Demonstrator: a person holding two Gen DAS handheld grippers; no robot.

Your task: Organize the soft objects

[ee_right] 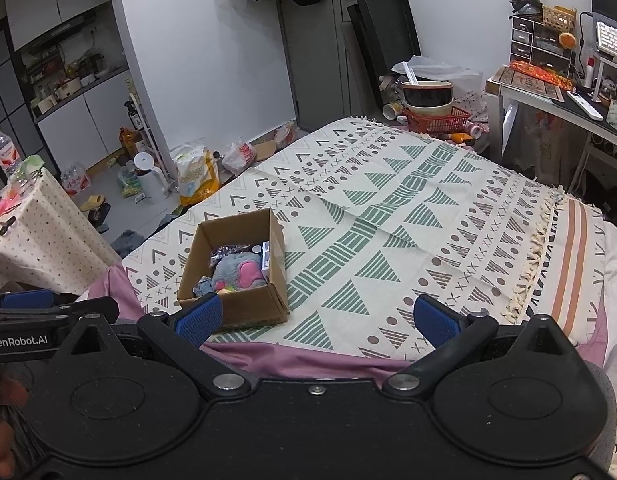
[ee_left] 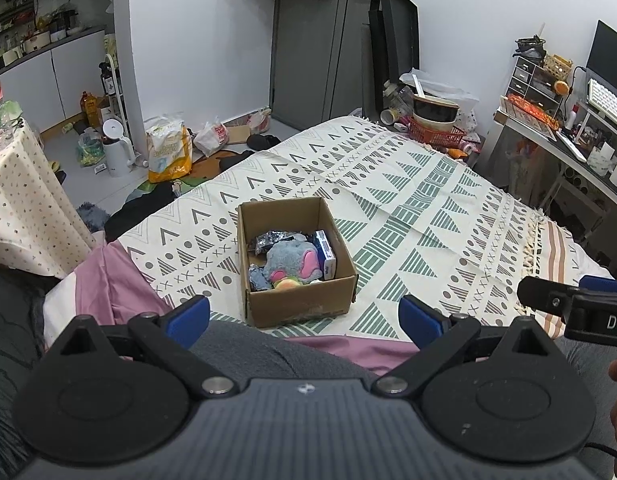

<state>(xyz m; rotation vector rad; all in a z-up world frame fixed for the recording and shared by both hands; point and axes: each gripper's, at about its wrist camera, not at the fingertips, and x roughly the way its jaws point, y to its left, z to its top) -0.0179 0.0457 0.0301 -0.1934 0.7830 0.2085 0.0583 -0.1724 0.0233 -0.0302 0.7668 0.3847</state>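
One bed point(ee_left: 408, 200), patterned throw over it. One cardboard box point(ee_left: 296, 256) near the bed's near edge. Inside: one grey-and-pink plush toy point(ee_left: 294, 262), light, squashy; best pinched at the bulging middle. Beside it one stiff blue carton point(ee_left: 326, 254), crinkled foil. Left claw point(ee_left: 304, 318) and right claw point(ee_right: 314, 318): wide apart, empty, short of box.

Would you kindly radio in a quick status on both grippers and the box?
Left gripper open, empty. Right gripper open, empty. Grey-and-pink plush toy lying in the open brown cardboard box on the patterned bedspread. Nothing blocking the approach.
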